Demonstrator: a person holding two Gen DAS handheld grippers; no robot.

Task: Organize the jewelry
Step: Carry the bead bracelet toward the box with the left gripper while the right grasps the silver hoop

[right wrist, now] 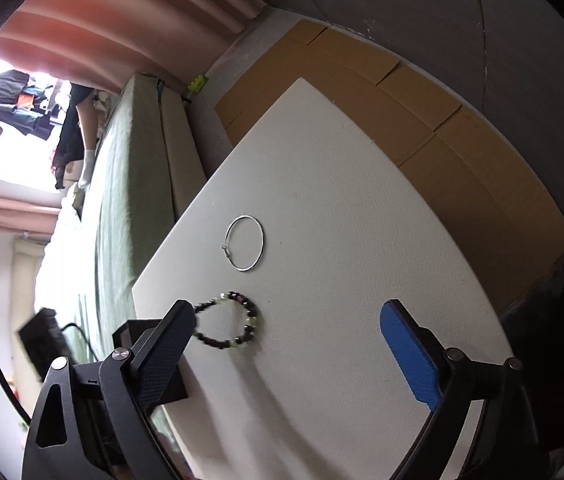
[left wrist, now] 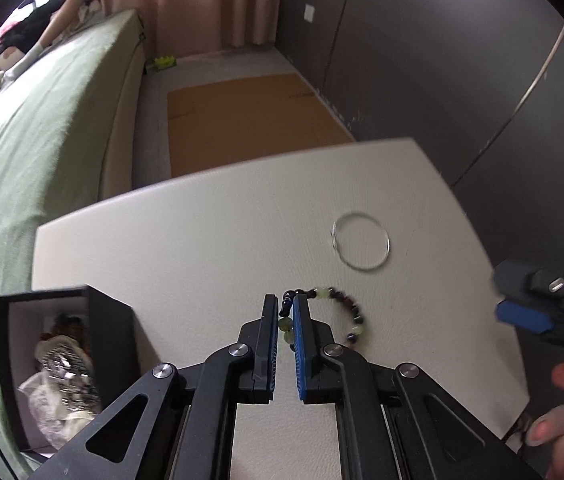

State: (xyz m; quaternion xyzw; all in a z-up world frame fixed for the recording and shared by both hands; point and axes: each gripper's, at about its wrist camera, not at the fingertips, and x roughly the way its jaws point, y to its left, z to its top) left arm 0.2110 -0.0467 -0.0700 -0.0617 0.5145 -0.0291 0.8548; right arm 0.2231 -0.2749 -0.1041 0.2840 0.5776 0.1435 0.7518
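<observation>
At the worktop's (left wrist: 186, 240) near left corner stands an open black box (left wrist: 110, 328) of jewelry. The left tool (left wrist: 285, 312) is clamped on the beaded bracelet's (left wrist: 346, 312) left end, its loop lying flat and stretching rightward. Farther right lies a thin silver bangle (left wrist: 361, 241), well apart; the right tool (right wrist: 288, 320) gapes wide, holding nothing.

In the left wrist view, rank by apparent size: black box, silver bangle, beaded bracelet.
1. black box, though nearness to the camera enlarges it.
2. and 3. beaded bracelet and silver bangle look alike; left unranked.
</observation>
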